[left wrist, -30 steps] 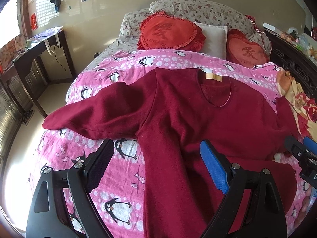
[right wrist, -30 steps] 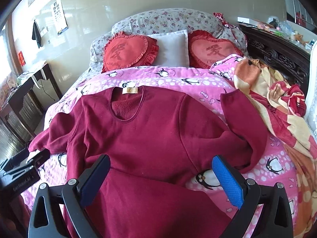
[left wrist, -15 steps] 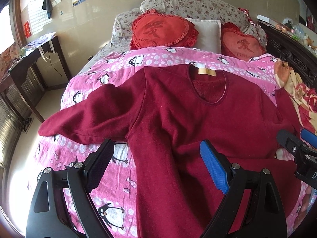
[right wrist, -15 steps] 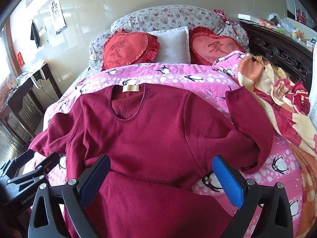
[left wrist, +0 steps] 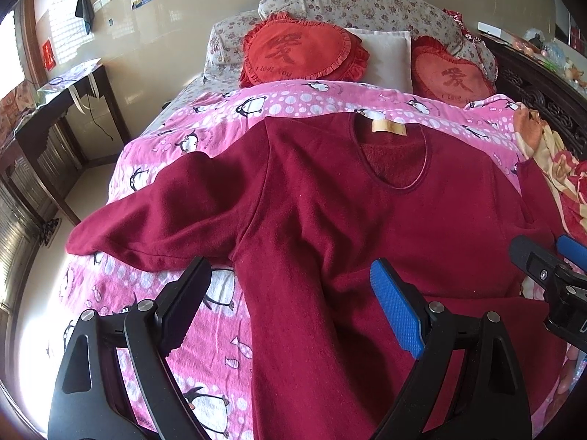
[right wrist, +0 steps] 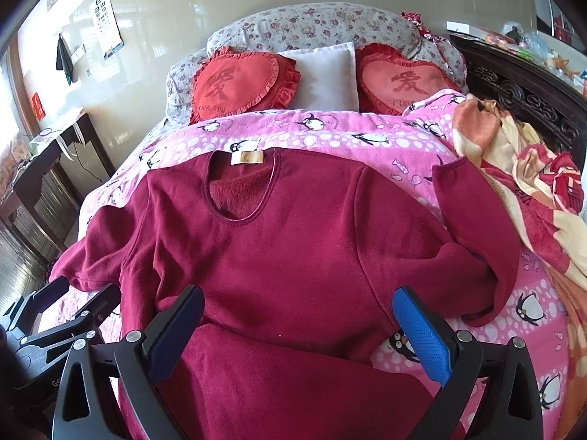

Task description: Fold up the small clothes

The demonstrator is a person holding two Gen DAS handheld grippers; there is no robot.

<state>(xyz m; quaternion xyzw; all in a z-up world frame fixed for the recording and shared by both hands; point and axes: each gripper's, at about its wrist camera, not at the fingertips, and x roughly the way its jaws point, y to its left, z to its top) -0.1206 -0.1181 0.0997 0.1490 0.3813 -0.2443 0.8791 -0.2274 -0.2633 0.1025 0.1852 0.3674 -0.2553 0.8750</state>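
Two red heart cushions (left wrist: 304,49) read "I LOVE YOU"; both tongs, left (left wrist: 290,289) and right (right wrist: 299,315), hover spread over the maroon sweater (right wrist: 293,249).

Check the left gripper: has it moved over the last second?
Yes. The left gripper has advanced toward the headboard: the heart cushion and the sweater look nearer.

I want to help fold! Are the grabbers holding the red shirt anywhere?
No. The left gripper and right gripper are both open above the shirt, holding nothing.
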